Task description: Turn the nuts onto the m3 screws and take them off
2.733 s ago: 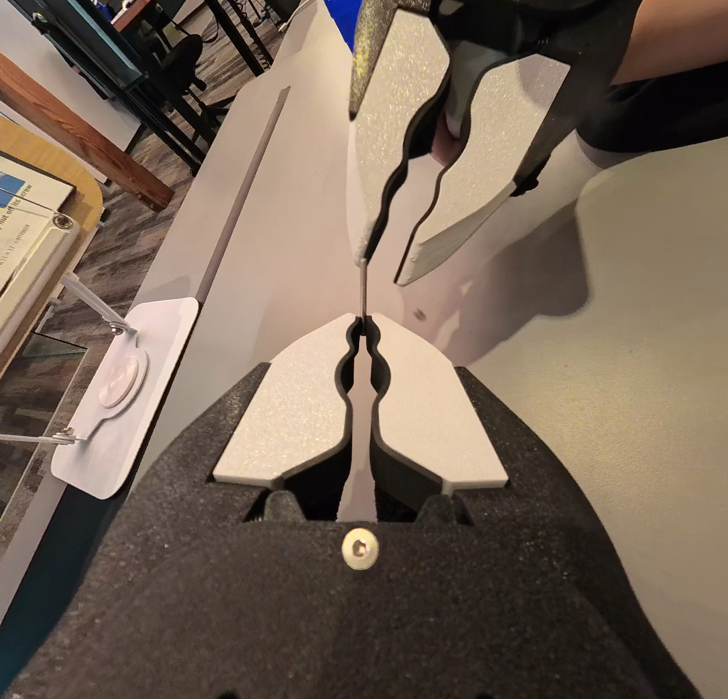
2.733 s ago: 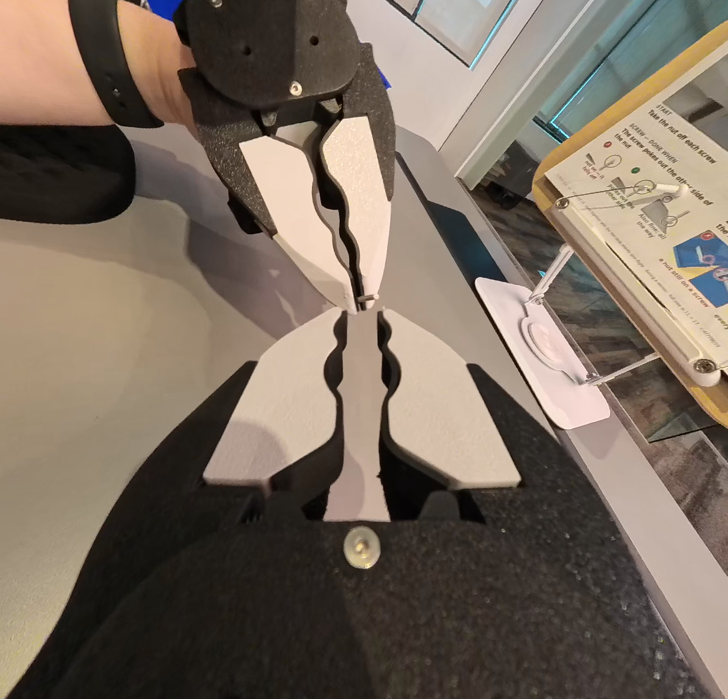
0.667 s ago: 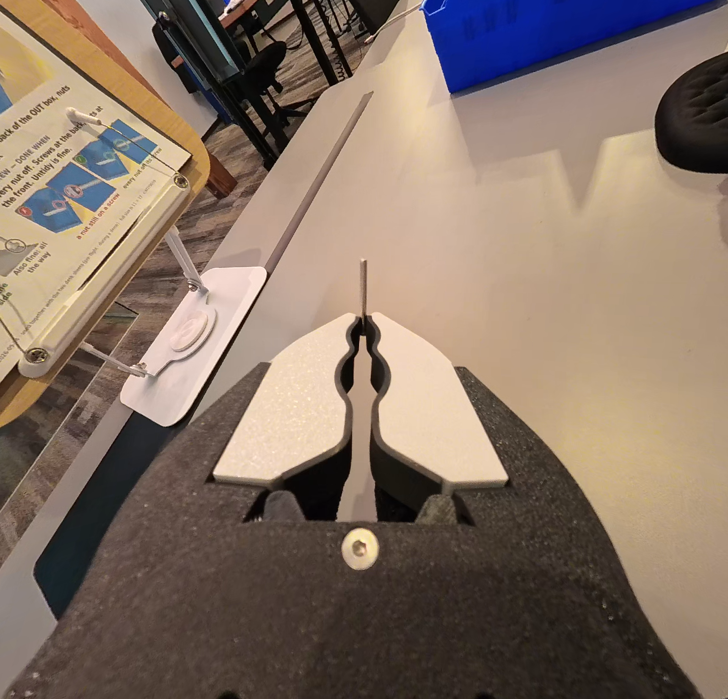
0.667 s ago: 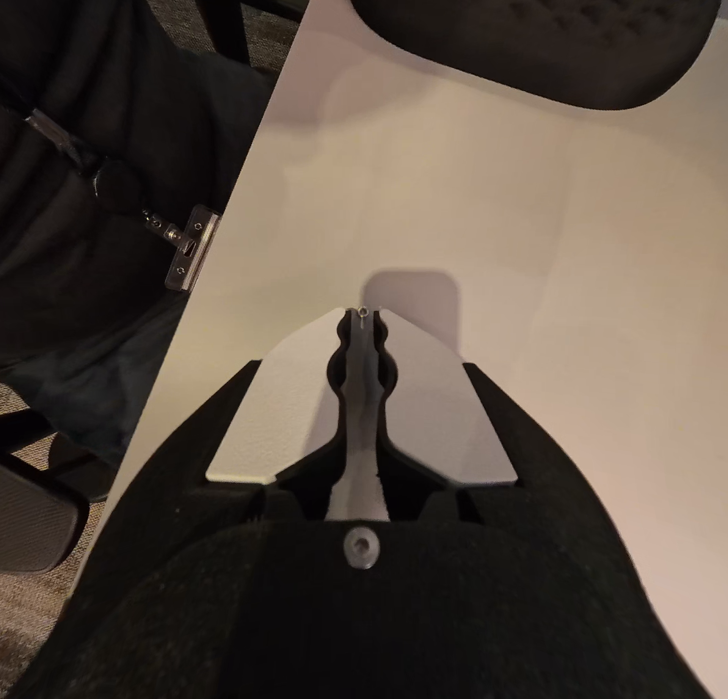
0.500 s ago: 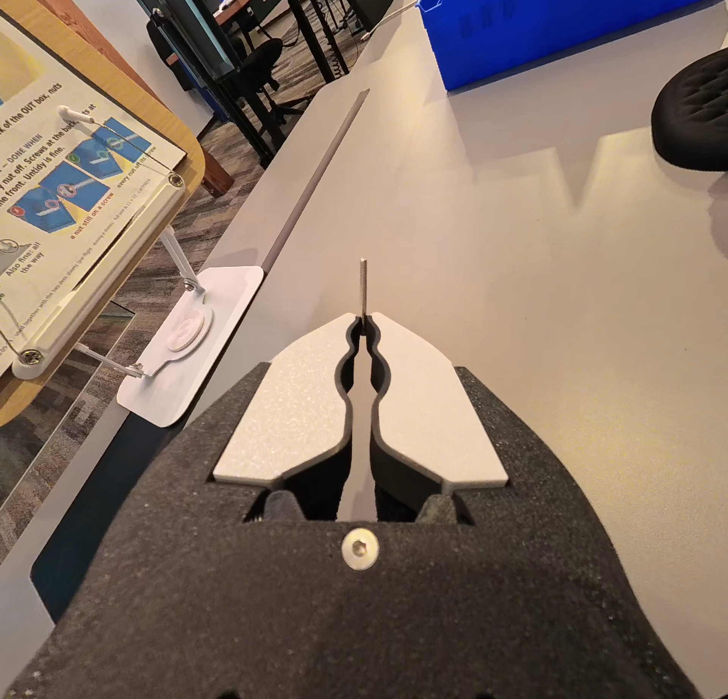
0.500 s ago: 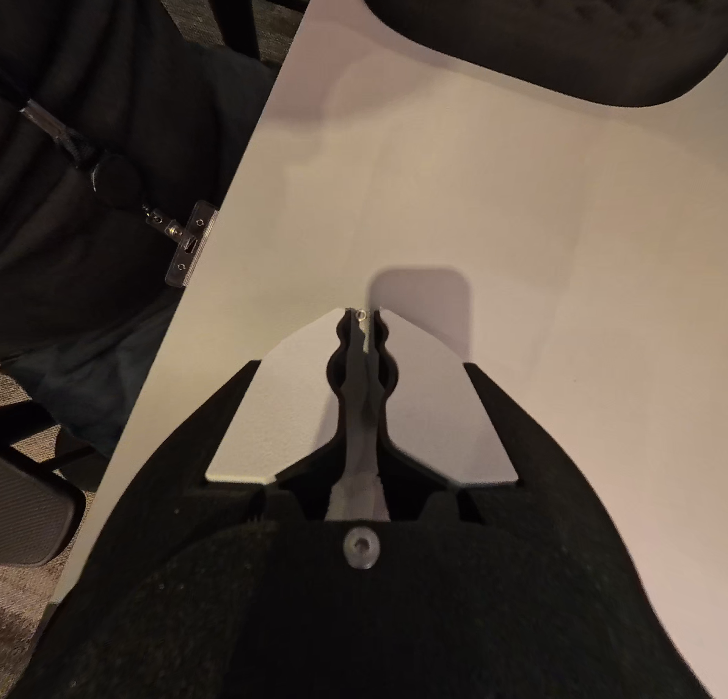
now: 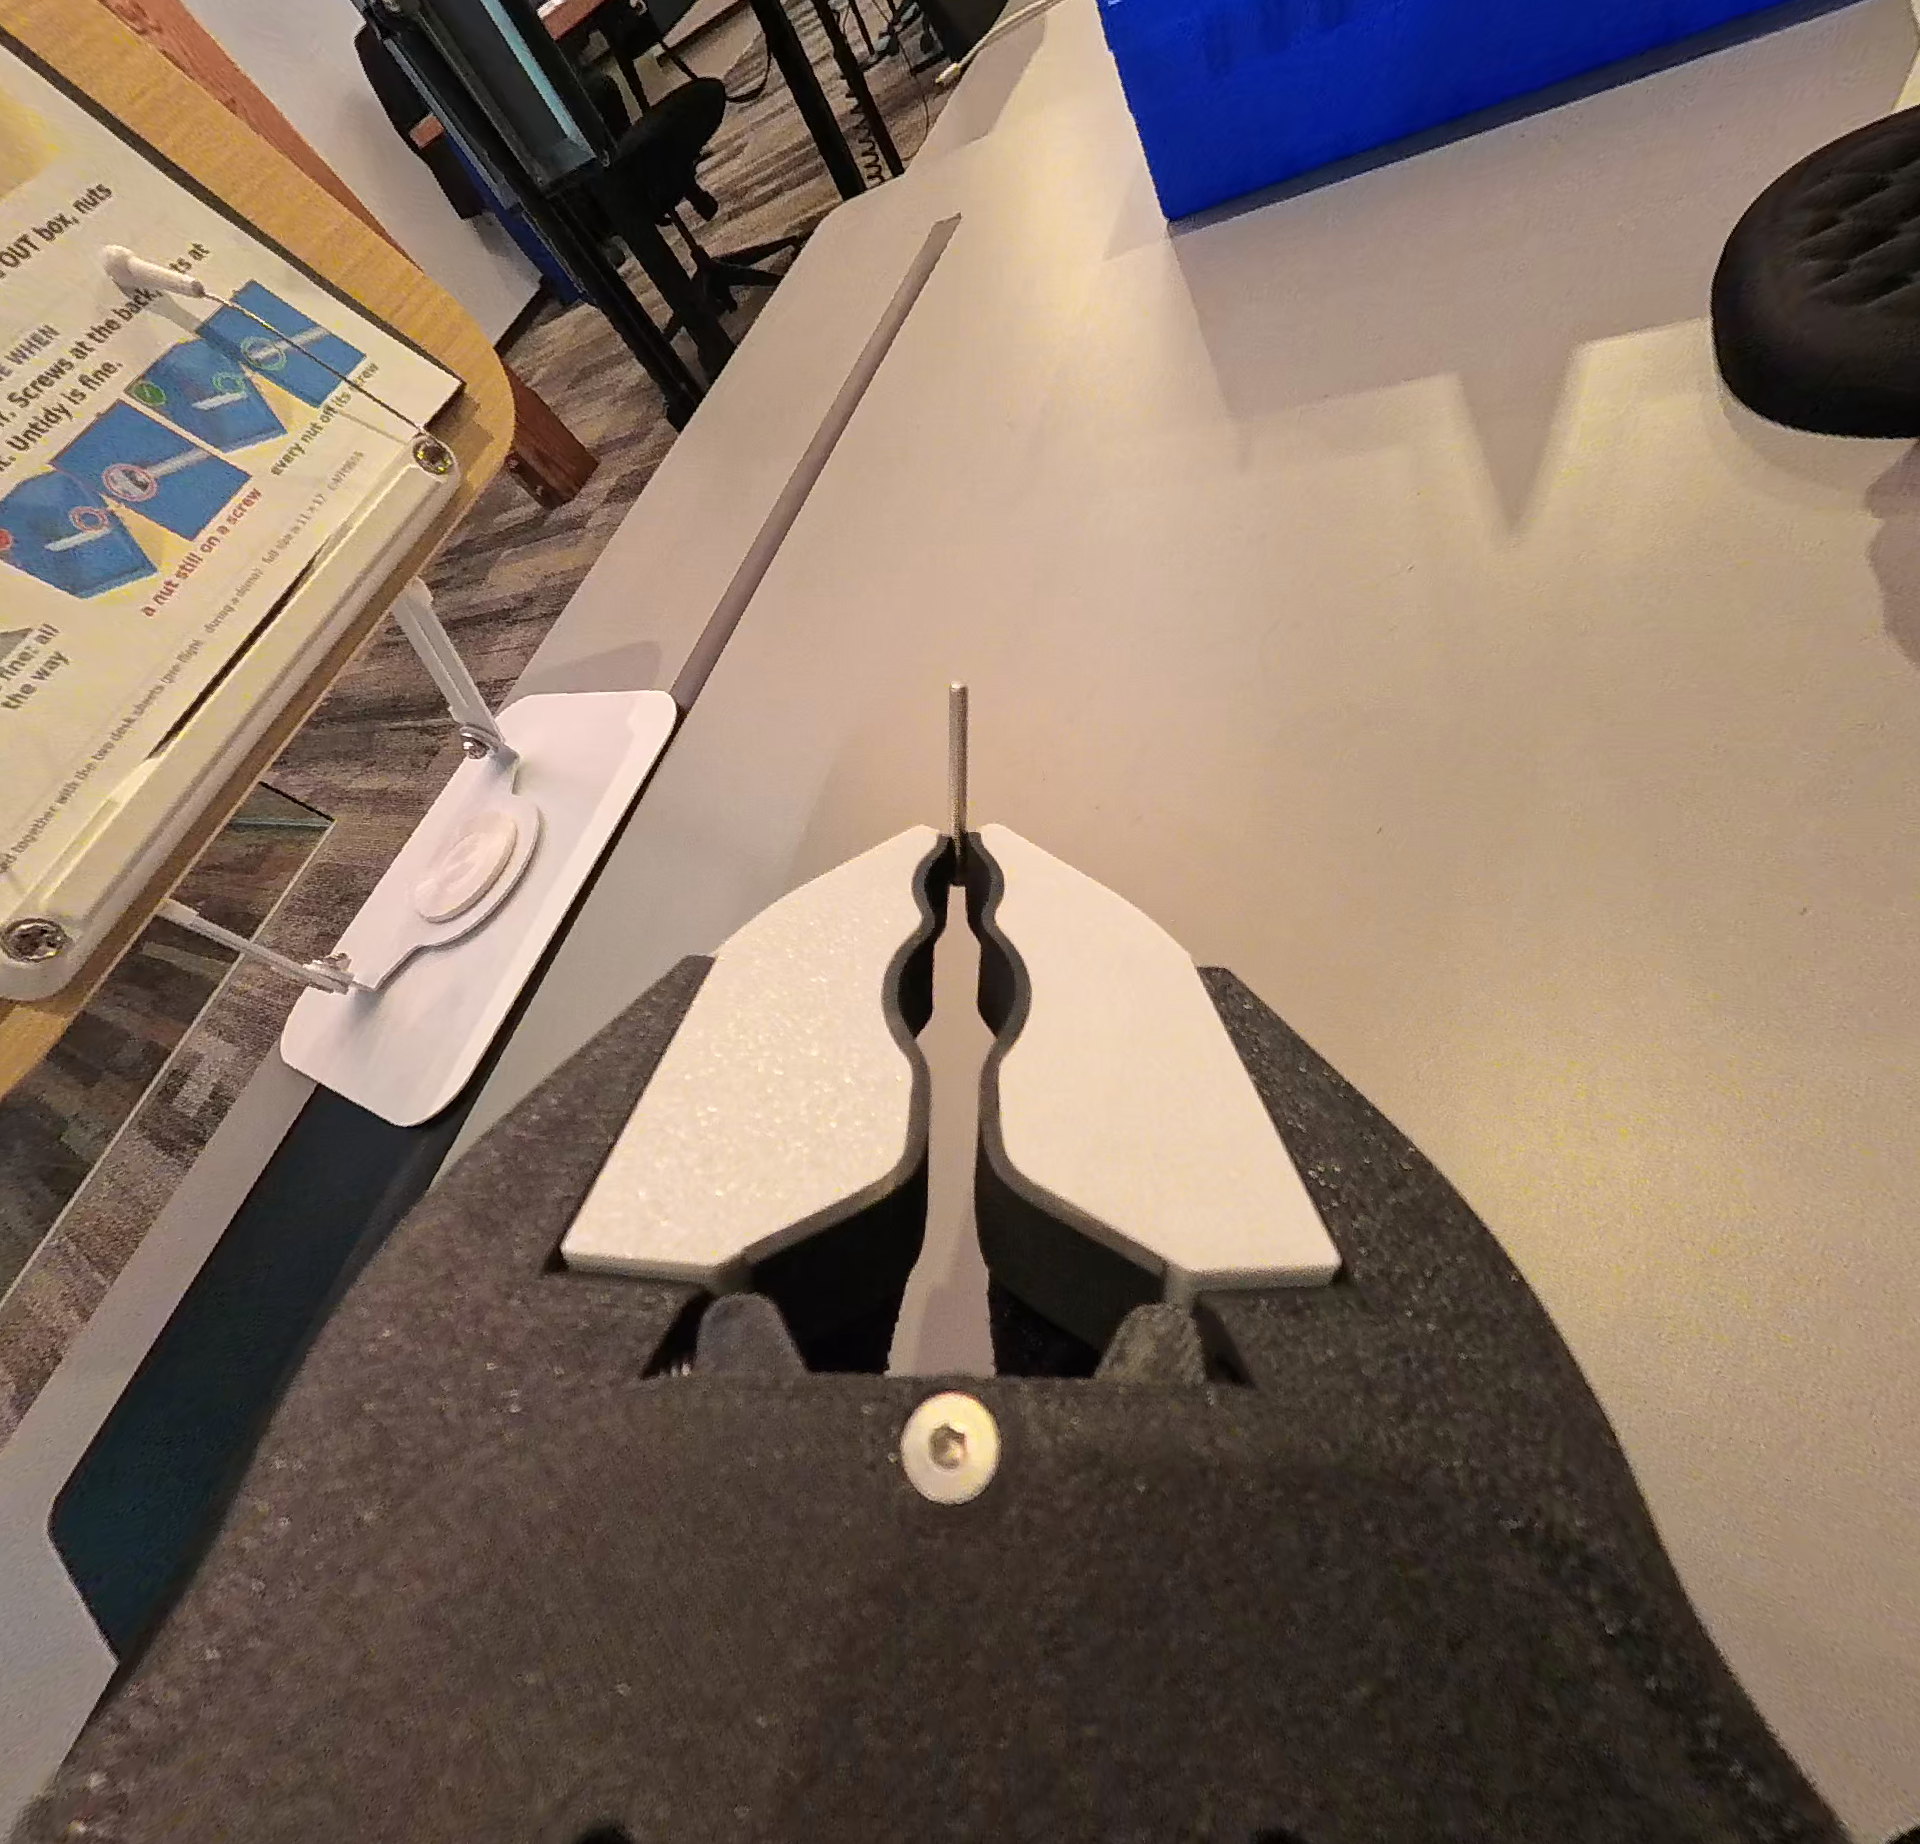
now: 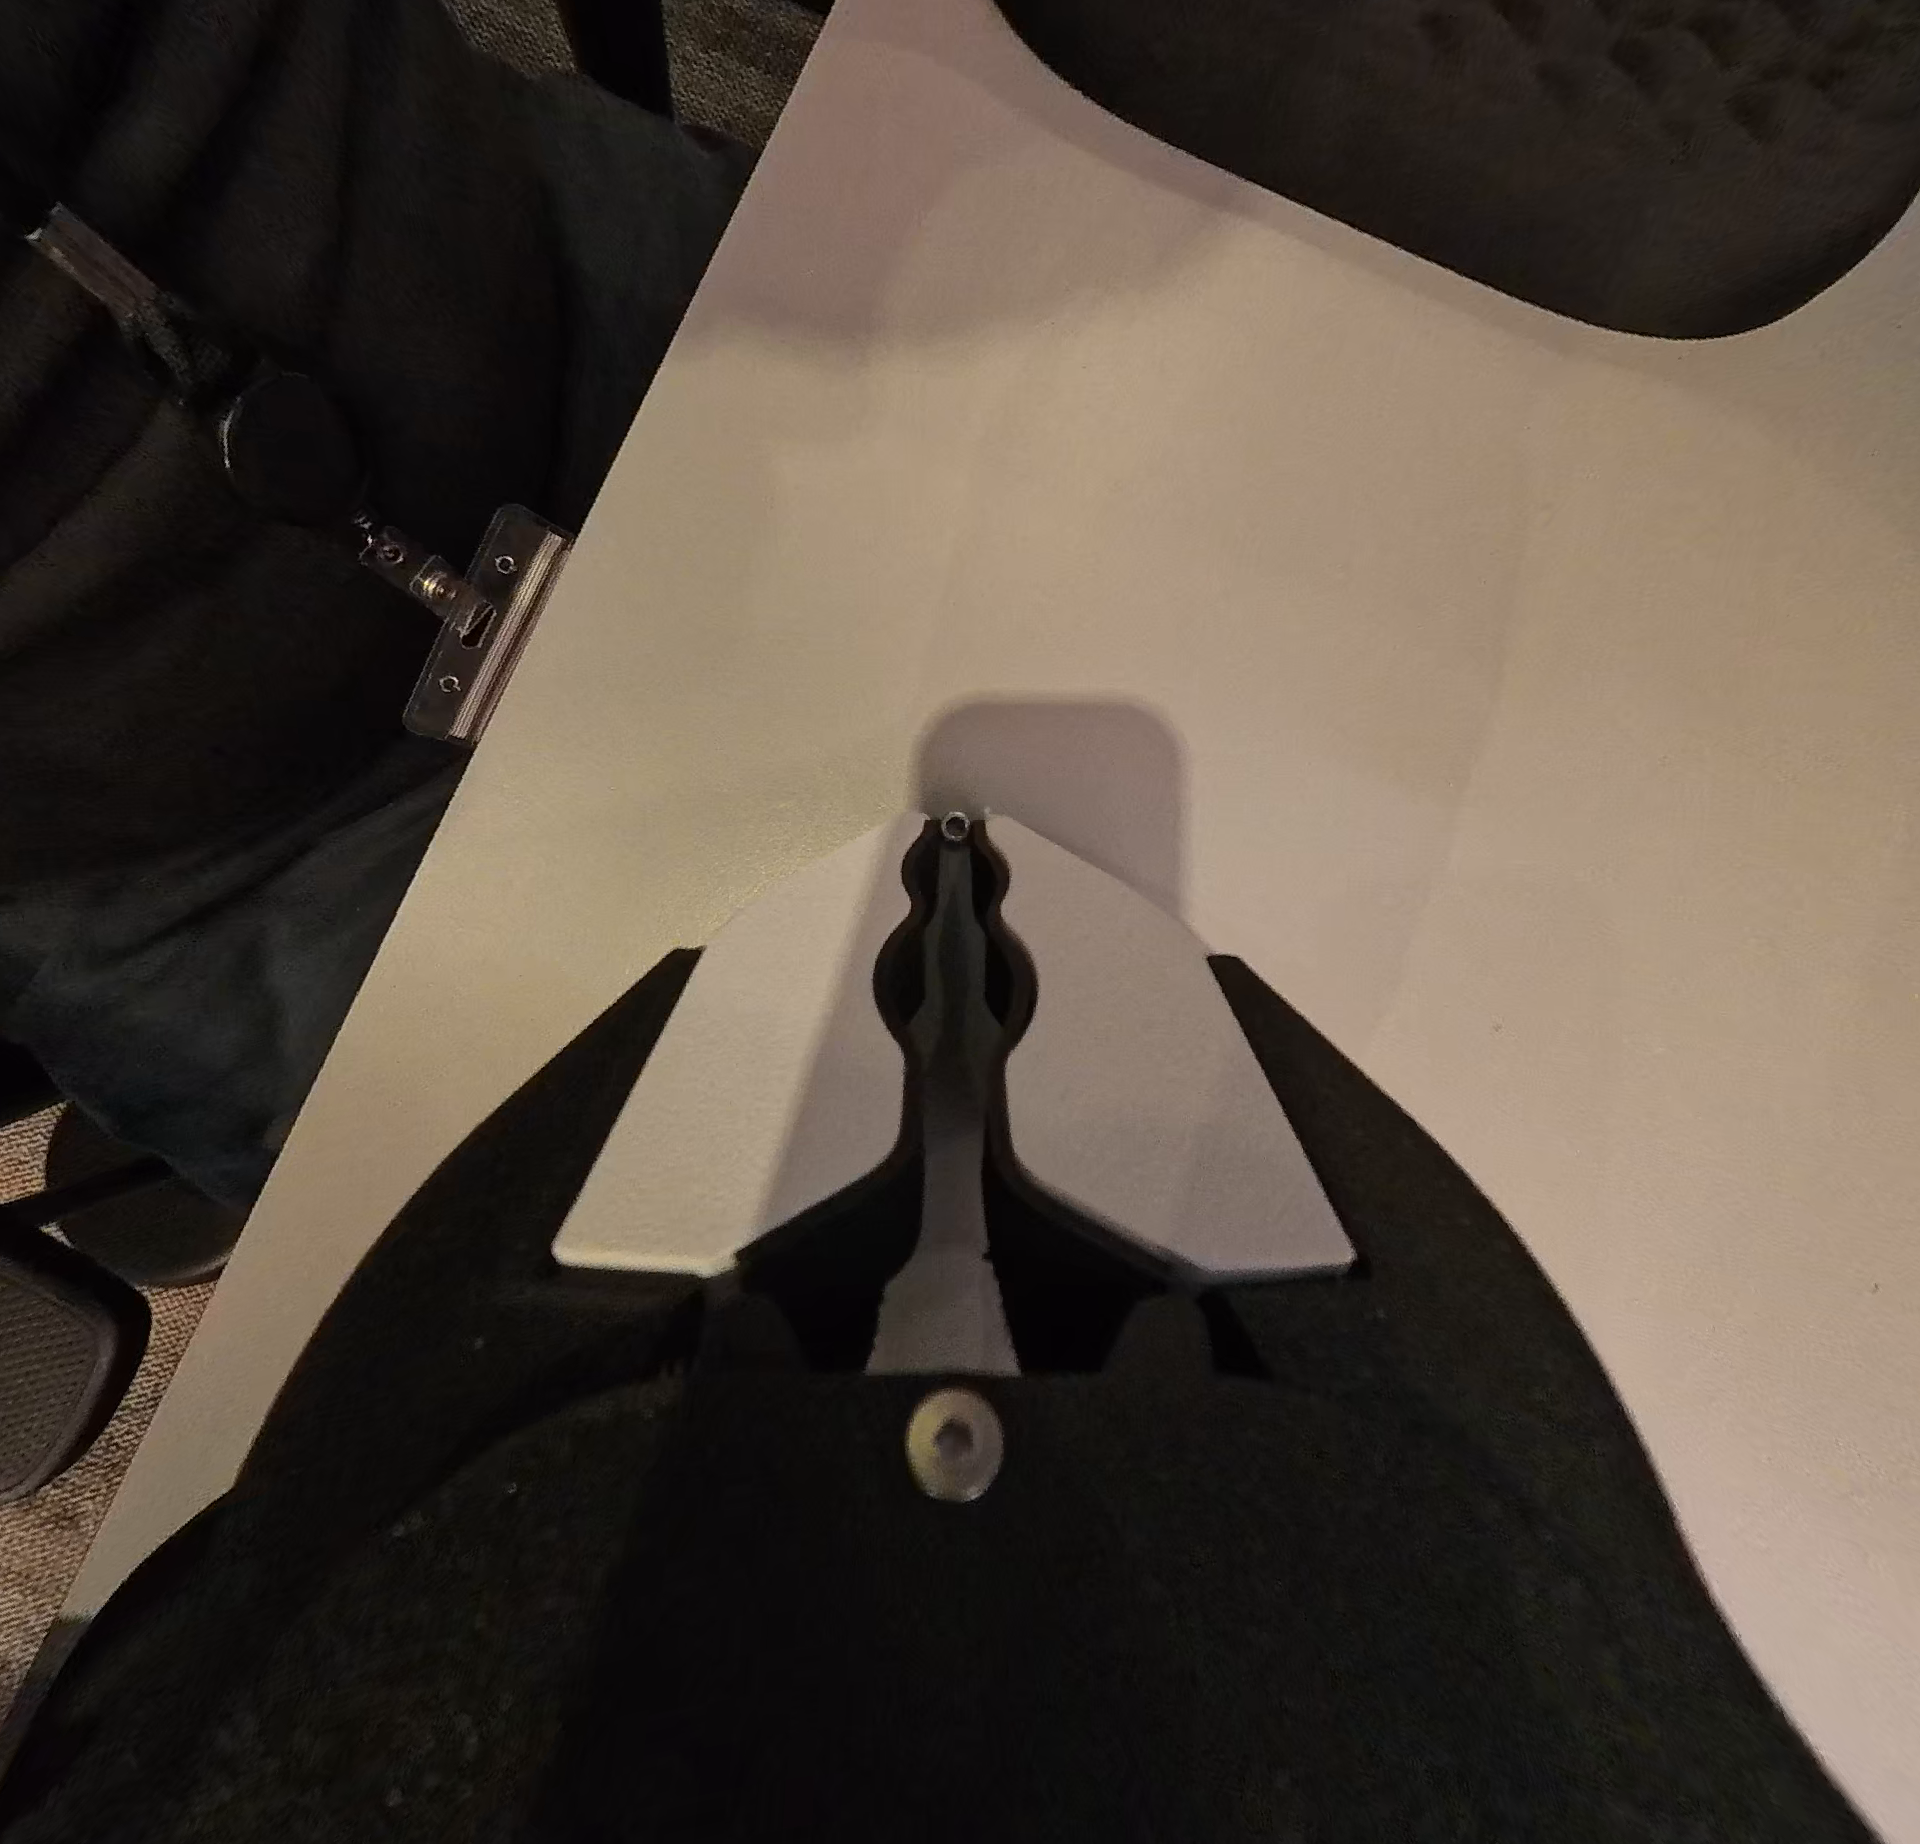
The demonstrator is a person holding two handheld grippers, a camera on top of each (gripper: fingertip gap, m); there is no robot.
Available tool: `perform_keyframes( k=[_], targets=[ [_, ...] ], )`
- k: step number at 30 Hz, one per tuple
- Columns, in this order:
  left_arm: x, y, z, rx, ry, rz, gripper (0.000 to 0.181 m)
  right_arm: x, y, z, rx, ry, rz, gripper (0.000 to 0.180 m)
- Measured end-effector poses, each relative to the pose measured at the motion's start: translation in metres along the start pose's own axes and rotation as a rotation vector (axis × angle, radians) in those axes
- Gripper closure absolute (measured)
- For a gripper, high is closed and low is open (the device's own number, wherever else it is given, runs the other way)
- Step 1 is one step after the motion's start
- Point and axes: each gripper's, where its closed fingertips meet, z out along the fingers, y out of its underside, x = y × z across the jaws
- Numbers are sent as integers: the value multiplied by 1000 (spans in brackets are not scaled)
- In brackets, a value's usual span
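Note:
My left gripper (image 7: 956,836) is shut on a thin m3 screw (image 7: 956,755). The screw's bare shaft sticks straight out past the fingertips, above the grey table (image 7: 1351,651). No nut shows on it. My right gripper (image 8: 956,824) is shut on a small metal nut (image 8: 954,826) pinched at the very tips. It points down at the pale table (image 8: 1039,506) near its front edge. Neither gripper shows in the other's view.
In the left wrist view a blue bin (image 7: 1455,49) stands at the back. A black padded rest (image 7: 1829,288) lies at the right, also in the right wrist view (image 8: 1507,101). A white stand base (image 7: 488,911) holds an instruction board (image 7: 177,506) at the left edge. A person in dark clothes with a clip (image 8: 488,631) sits by the table edge. The left gripper's tips are roughly 25 cm from the right gripper's.
2.7 s ago the two grippers met tip to tip at the screw. They have since parted: the right one carries the nut towards the front edge, the left one still holds the bare screw.

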Motion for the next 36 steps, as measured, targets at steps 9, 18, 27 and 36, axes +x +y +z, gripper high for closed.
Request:
perform_keyframes(
  k=[9, 18, 27, 36],
  targets=[
    [1, 0, 0, -3, 1, 1, 179, 0, 0, 0, -23, 30, 2, 172],
    [2, 0, 1, -6, 4, 6, 179, -1, 0, 1, -7, 38, 24, 174],
    [3, 0, 2, -9, 7, 8, 179, -1, -1, 0, 20, 32, 46, 175],
    [5, 3, 4, -24, 18, 14, 179, 19, 8, -10, 11, 129, 62, 176]
  ],
)
